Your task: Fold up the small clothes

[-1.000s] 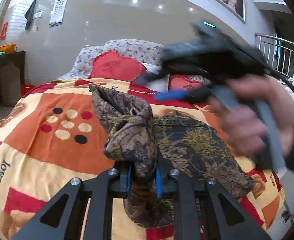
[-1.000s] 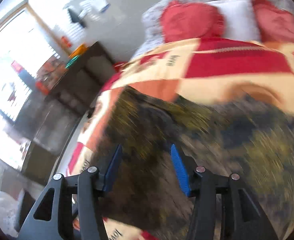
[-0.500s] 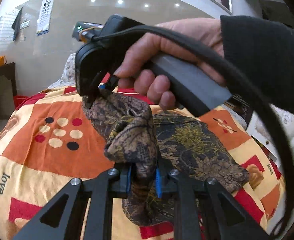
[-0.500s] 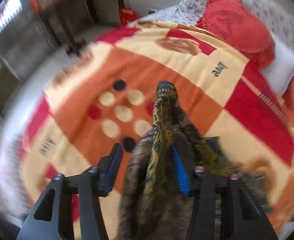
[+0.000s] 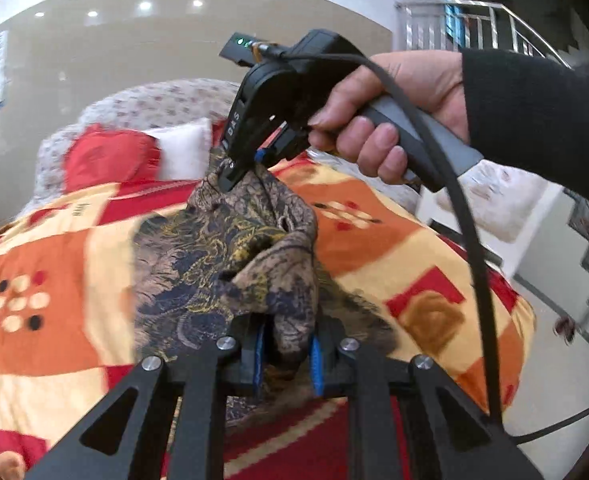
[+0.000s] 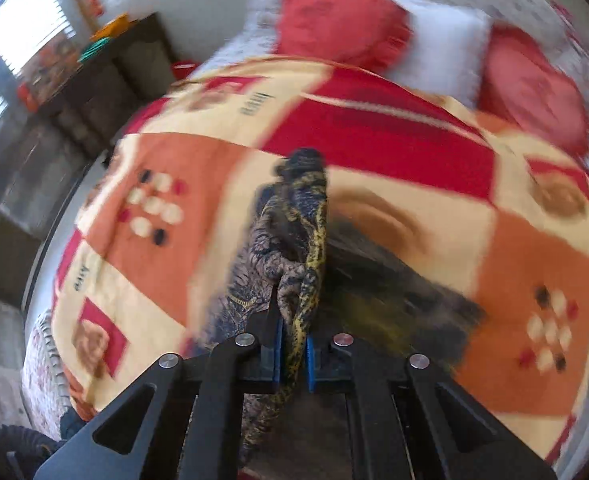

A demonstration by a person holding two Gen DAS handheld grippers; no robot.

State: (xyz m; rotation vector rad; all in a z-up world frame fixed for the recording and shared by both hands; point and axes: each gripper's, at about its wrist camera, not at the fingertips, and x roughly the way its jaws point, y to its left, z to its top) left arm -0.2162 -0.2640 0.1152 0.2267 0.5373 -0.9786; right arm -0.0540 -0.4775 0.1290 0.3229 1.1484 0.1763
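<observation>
Left gripper: was seen nearly closed, its blue pads pinched on a bunched fold of the garment at the near edge of the left wrist view.
Right gripper: was seen almost fully closed, a thin rope of the garment clamped between its blue pads; in the left wrist view its tips were buried in the cloth's far end.
Right hand: was wrapped round the grey handle, a black sleeve behind it and a black cable looped down to the right.
Garment: a dark brown, blue and gold patterned piece; it was held off the bed at two places, a raised ridge stretched between the near grip and the far grip, with the rest draped onto the blanket to the left and below.
Blanket: red, orange and cream squares with dotted patches; it was spread over the bed under the garment.
Pillows: red ones and a white one were set at the far end of the bed.
Dark cabinet: was placed left of the bed, by a bright window.
Railing: was seen at the far right.
Sharpness: the right wrist view was smeared, so the edges of the cloth on the right could not be made out.
</observation>
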